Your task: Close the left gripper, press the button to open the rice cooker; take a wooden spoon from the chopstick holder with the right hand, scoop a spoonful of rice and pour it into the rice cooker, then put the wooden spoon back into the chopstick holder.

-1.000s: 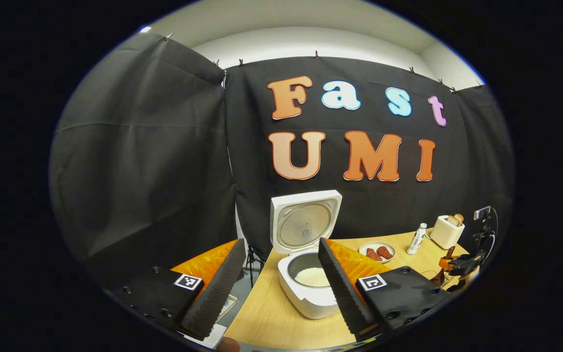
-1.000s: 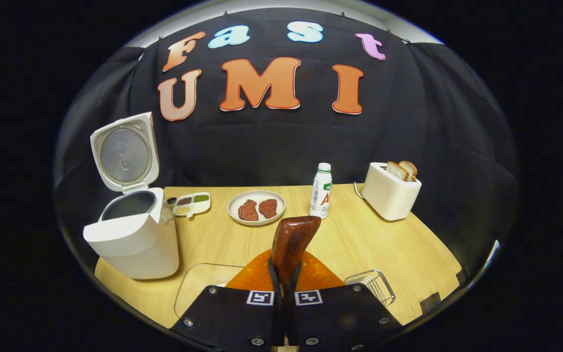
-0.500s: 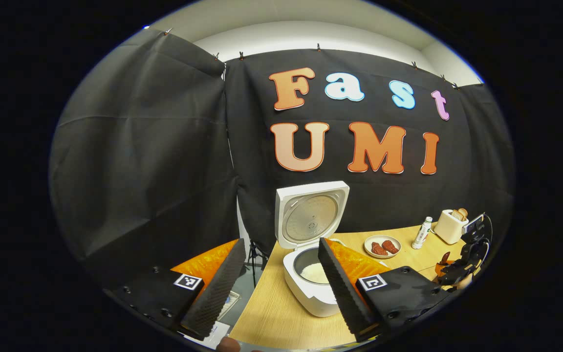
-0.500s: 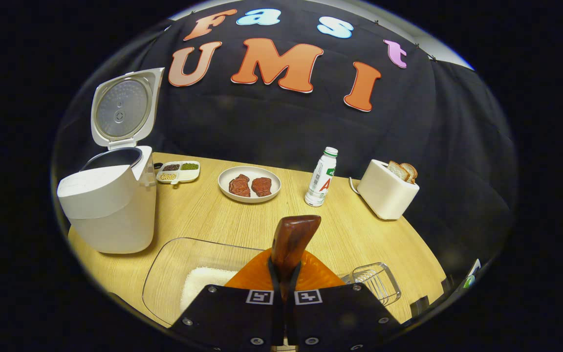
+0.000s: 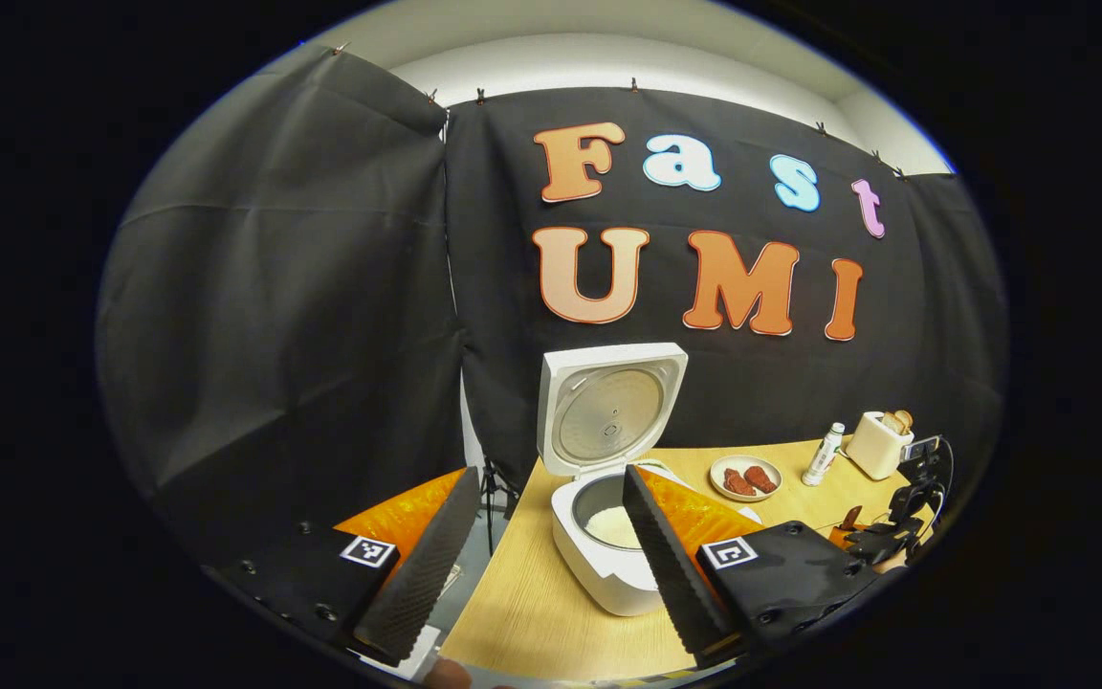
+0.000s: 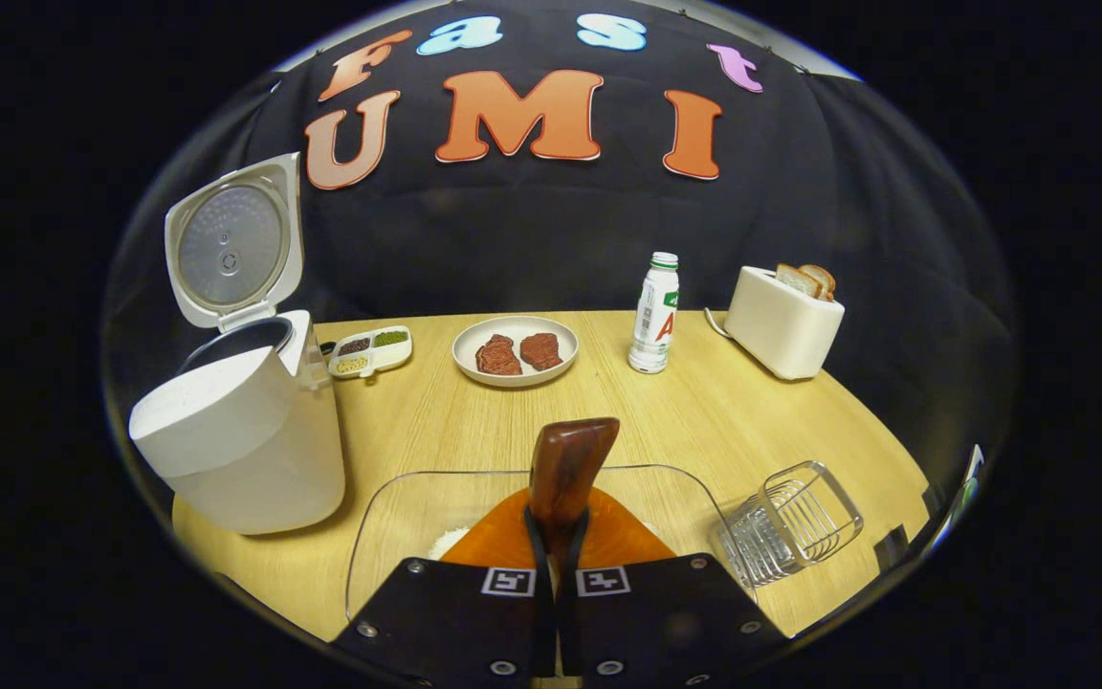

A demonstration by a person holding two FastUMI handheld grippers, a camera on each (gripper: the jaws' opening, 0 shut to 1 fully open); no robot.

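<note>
In the right gripper view my right gripper [image 6: 558, 528] is shut on the wooden spoon [image 6: 567, 463], whose dark brown end sticks up past the fingers. It hangs over a clear rice container [image 6: 398, 517] with white rice at its near edge. The wire chopstick holder [image 6: 790, 532] stands just right of the container. The white rice cooker [image 6: 235, 445] sits at the left with its lid [image 6: 229, 244] up. In the left gripper view my left gripper [image 5: 549, 476] is open and holds nothing, in front of the rice cooker [image 5: 599, 565], which has white rice in its pot [image 5: 611, 524].
Along the back of the wooden table [image 6: 704, 421] stand a divided condiment dish [image 6: 371, 350], a plate of meat [image 6: 515, 350], a small bottle [image 6: 654, 312] and a toaster [image 6: 782, 322] with bread. In the left gripper view the table ends left of the cooker.
My right gripper, still holding the spoon, has swung so the container and chopstick holder lie more squarely below it. The left gripper has drifted slightly; the cooker looks a little smaller.
</note>
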